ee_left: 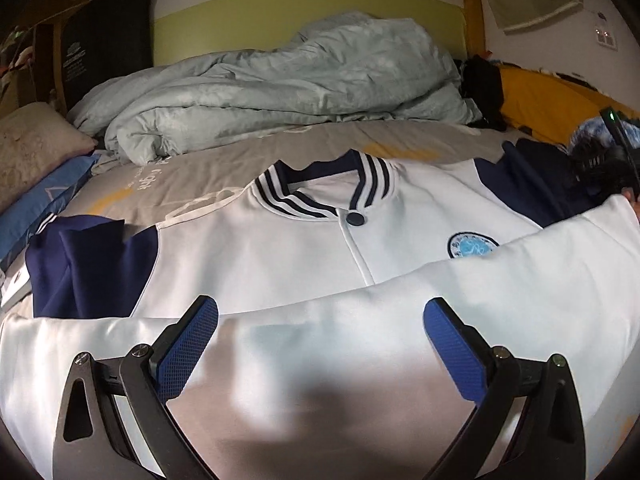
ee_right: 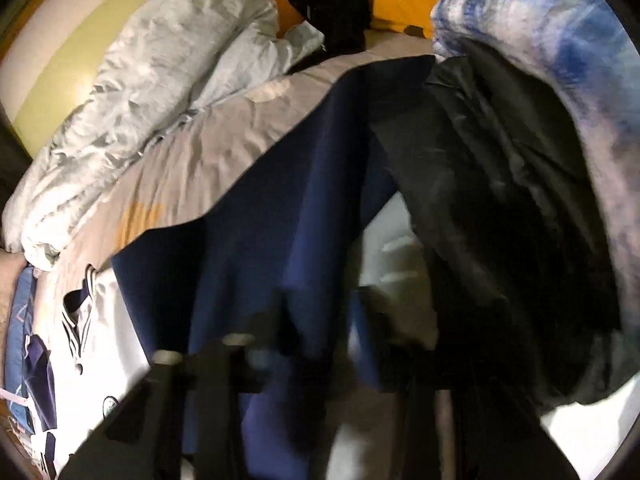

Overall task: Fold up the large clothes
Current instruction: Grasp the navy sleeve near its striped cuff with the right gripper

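A white varsity jacket point(ee_left: 304, 248) with navy sleeves and a striped collar point(ee_left: 320, 188) lies face up on the bed. Its lower part point(ee_left: 320, 360) is folded up over the chest, almost to the round blue badge point(ee_left: 472, 246). My left gripper point(ee_left: 320, 306) hovers just above that fold, its blue pads wide open with nothing between them. The right wrist view is blurred. There the right gripper point(ee_right: 308, 332) is shut, with the jacket's navy sleeve point(ee_right: 280, 200) draping down between its dark fingers. The other navy sleeve point(ee_left: 88, 268) rests flat at the left.
A crumpled pale blue duvet point(ee_left: 280, 88) fills the far side of the bed against a green headboard point(ee_left: 280, 4). A pillow point(ee_left: 32, 148) lies at the left edge. A yellow cushion point(ee_left: 552, 100), a black garment point(ee_right: 500, 200) and a blue-white fluffy cover point(ee_right: 560, 60) crowd the right.
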Motion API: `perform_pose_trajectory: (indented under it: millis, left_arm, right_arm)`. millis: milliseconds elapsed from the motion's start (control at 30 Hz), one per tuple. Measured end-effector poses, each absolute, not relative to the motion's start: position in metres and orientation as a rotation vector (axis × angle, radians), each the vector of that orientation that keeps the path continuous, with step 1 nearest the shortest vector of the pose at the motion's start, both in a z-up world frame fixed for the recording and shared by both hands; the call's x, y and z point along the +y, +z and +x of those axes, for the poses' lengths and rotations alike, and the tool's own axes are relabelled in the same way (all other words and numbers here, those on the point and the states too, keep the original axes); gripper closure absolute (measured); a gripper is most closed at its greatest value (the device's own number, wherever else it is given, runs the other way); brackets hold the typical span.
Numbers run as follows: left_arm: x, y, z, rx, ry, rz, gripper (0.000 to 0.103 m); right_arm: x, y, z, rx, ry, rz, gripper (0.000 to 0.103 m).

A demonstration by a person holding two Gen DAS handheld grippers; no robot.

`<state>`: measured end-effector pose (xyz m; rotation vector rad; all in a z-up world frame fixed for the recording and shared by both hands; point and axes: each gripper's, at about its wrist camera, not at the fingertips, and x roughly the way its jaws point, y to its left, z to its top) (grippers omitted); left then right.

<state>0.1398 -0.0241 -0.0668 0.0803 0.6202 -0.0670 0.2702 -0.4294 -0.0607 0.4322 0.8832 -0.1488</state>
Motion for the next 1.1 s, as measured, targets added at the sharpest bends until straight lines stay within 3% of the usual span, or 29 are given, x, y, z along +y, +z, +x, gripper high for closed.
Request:
perform_pose_trajectory:
  millis: [233,467,600,667,867,1100]
  left_arm:
    - [-0.025,-0.067,0.140,0.615,-0.040,0.090,0.001]
    - [-0.027,-0.066,0.138,0.605,-0.039,0.107,0.001]
    - [-0.023,-0.067,0.141,0.617,-0.043,0.088,0.001]
    - [-0.023,-0.067,0.141,0.619,-0.048,0.088,0.001]
    - [-0.026,-0.069,0.143,0.628,-0.055,0.091,0.001]
    - [-0.026,-0.070,0.143,0.630,-0.056,0.092,0.001]
  right_arm:
    - [-0.398,-0.016,0.243,0.673,-0.005,0.282,0.100]
    - [-0.334,-0.029,0.238,0.911,0.310,0.159,0.099]
    - [-0.328,-0.031,0.234,0.915,0.277,0.136,0.090]
    - [-0.340,-0.023,0.231,0.884,0.246,0.200,0.067]
    - [-0.390,-0.005,0.226,0.752,0.032,0.344,0.063]
    - [-0.425,-0.051,0.263,0.894,-0.141,0.434,0.063]
